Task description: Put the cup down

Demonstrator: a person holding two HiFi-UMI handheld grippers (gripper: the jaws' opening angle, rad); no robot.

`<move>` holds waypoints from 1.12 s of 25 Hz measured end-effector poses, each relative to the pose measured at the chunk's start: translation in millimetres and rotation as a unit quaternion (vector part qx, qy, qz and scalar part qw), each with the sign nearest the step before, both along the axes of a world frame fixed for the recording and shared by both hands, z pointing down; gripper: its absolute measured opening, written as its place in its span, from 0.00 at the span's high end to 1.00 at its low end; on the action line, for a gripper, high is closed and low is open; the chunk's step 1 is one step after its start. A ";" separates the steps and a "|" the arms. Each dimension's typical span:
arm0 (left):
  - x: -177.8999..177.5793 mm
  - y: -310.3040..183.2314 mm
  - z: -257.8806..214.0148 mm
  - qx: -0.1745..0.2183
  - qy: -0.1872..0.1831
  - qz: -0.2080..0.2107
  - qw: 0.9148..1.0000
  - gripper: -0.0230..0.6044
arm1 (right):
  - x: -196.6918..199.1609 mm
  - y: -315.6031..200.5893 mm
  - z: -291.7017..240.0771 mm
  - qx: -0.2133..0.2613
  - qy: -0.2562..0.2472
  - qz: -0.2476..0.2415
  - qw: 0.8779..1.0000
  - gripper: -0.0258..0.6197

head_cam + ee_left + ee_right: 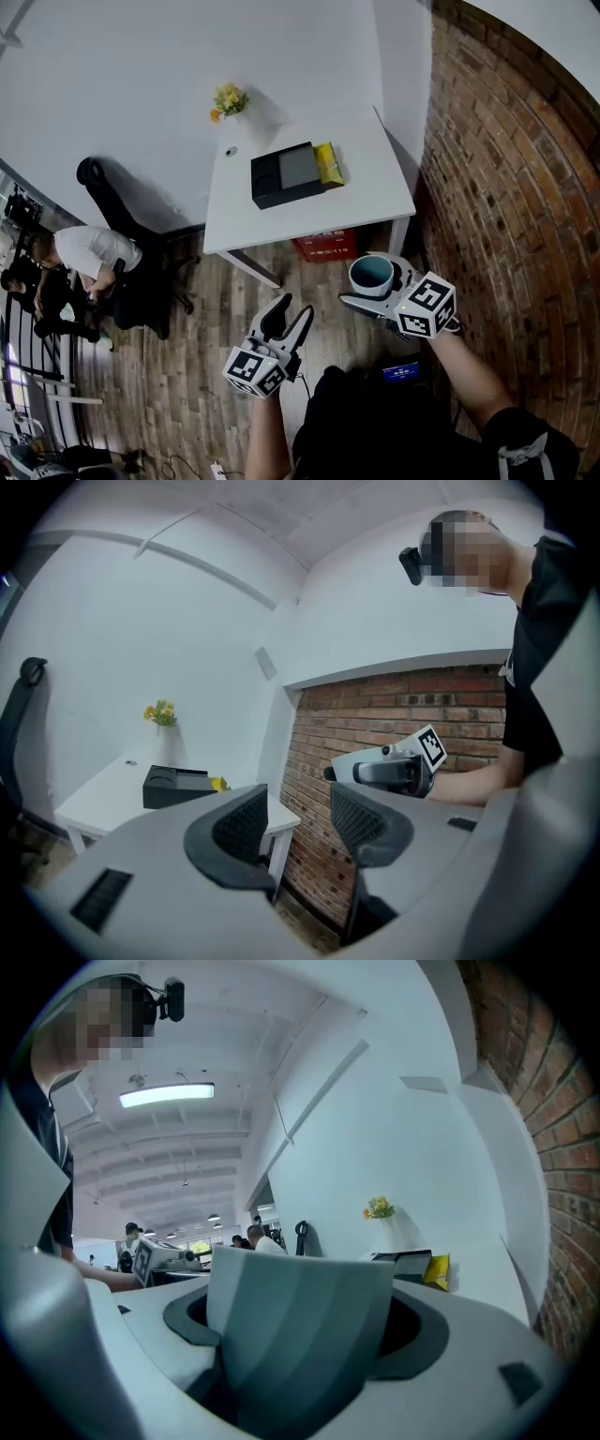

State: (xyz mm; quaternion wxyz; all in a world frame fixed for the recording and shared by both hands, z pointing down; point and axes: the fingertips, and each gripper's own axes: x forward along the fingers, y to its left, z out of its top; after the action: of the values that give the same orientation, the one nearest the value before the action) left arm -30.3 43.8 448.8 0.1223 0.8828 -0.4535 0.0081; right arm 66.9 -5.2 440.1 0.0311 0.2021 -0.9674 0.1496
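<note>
Holding the cup (371, 273) between its two jaws, the right gripper (382, 291) sits at the lower right of centre in the head view. The jaws are closed against the cup's sides. The cup is grey-white outside and dark teal inside, with its mouth facing up. It is in the air above the wooden floor (187, 375), below the front edge of the white table (375, 202) in the frame, and is not touching the table. In the right gripper view the cup's wall fills the space between the jaws.

The left gripper (289, 319) is at the lower centre of the head view, left of the cup and well apart from it. Its jaws stand wide apart with nothing between them. In the left gripper view only the table corner and the brick wall (375, 714) show through the gap.

On the table, at the upper centre of the head view:
- a black box-shaped device (286, 175), near the middle
- a yellow packet (328, 164), touching the device's right side
- a small bunch of yellow flowers (230, 98), at the far left corner

A red box (325, 246) sits under the table's front edge. At the left edge of the frame, a person in a white shirt (89, 251) leans forward beside a black office chair (122, 225).
</note>
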 end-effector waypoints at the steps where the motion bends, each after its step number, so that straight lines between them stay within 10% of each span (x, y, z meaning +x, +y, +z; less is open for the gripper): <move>1: -3.2 -6.4 4.2 -0.003 0.001 -0.001 1.000 0.62 | -1.6 -6.2 3.2 -0.001 0.000 0.001 1.000 0.31; 28: -166.9 -294.8 21.2 0.002 0.024 0.055 0.998 0.62 | -178.3 -297.8 12.5 -0.013 0.040 0.038 0.998 0.31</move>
State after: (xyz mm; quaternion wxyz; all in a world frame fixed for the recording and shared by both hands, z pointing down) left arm -197.2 -251.0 470.0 0.1304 0.9066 -0.4014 -0.0072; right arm -111.4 -303.1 452.5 0.0666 0.2444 -0.9549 0.1552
